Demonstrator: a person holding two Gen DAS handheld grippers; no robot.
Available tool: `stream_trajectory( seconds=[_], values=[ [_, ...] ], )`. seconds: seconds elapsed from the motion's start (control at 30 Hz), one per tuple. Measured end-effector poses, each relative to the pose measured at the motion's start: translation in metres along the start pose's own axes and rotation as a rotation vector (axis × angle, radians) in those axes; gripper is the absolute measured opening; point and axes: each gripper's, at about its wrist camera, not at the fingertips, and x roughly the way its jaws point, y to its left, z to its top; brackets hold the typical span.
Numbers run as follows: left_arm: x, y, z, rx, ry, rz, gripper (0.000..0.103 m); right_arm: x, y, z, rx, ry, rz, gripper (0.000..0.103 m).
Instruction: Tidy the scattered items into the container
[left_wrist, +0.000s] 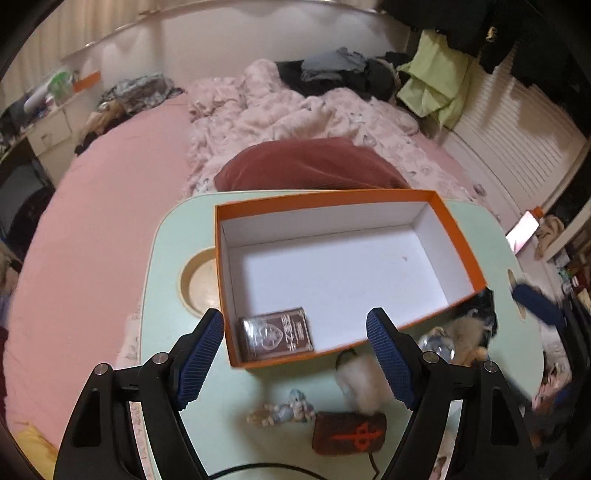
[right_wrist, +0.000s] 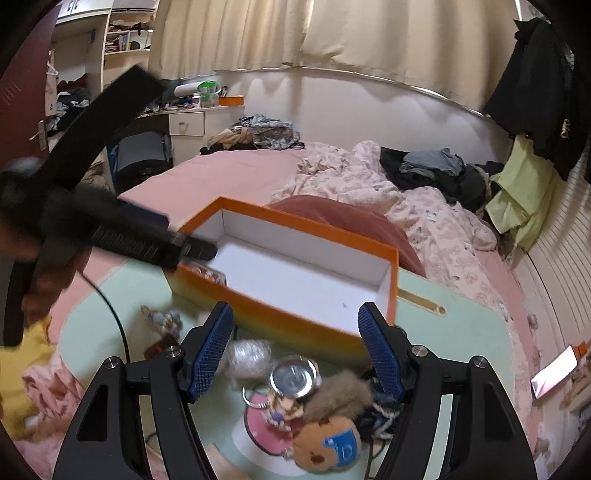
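On the pale green desk (left_wrist: 170, 258), one orange box (left_wrist: 332, 199) holds a single brown card pack (left_wrist: 277, 334). Both hand-held grippers, left (left_wrist: 295, 354) and right (right_wrist: 295, 350), stand apart and empty. Judging ahead, the right should descend squarely over one plush toy (right_wrist: 327, 443), avoiding the tin (right_wrist: 294, 376).

A card pack (left_wrist: 277, 334) lies in the box (left_wrist: 458, 236) on the table (left_wrist: 173, 236), trinkets (right_wrist: 295, 406) before it
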Motion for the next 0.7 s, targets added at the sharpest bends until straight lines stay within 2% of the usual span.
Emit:
stream_trajectory(
  seconds=[0.07, 0.17, 0.23, 0.3, 0.37, 0.43, 0.53, 0.6, 0.67, 0.7],
  values=[
    [-0.005, 0.004, -0.006, -0.009, -0.025, -0.003, 0.079, 0.007, 0.0, 0.012, -0.006, 0.022, 0.028, 0.071],
    [-0.012, 0.009, -0.016, -0.011, -0.082, 0.035, 0.079, 0.023, -0.012, 0.034, 0.077, 0.079, 0.159, 0.071],
    [-0.015, 0.018, -0.024, -0.037, -0.115, 0.013, 0.079, 0.039, -0.02, 0.05, 0.142, 0.132, 0.261, 0.071],
    [-0.015, 0.041, -0.032, -0.132, -0.164, -0.056, 0.079, 0.064, -0.028, 0.064, 0.236, 0.234, 0.406, 0.071],
    [-0.011, 0.064, -0.041, -0.239, -0.19, -0.096, 0.079, 0.097, -0.029, 0.071, 0.313, 0.387, 0.505, 0.071],
    [-0.001, 0.082, -0.049, -0.306, -0.183, -0.114, 0.079, 0.124, -0.019, 0.075, 0.292, 0.505, 0.506, 0.071],
    [0.009, 0.097, -0.063, -0.392, -0.202, -0.186, 0.079, 0.149, -0.006, 0.077, 0.283, 0.578, 0.487, 0.071],
    [0.015, 0.106, -0.071, -0.461, -0.216, -0.236, 0.079, 0.169, -0.003, 0.073, 0.352, 0.667, 0.543, 0.071],
    [0.023, 0.108, -0.075, -0.479, -0.206, -0.242, 0.079, 0.182, 0.005, 0.072, 0.343, 0.719, 0.561, 0.071],
    [0.026, 0.108, -0.075, -0.479, -0.202, -0.243, 0.08, 0.188, 0.011, 0.071, 0.31, 0.738, 0.537, 0.071]
  ],
)
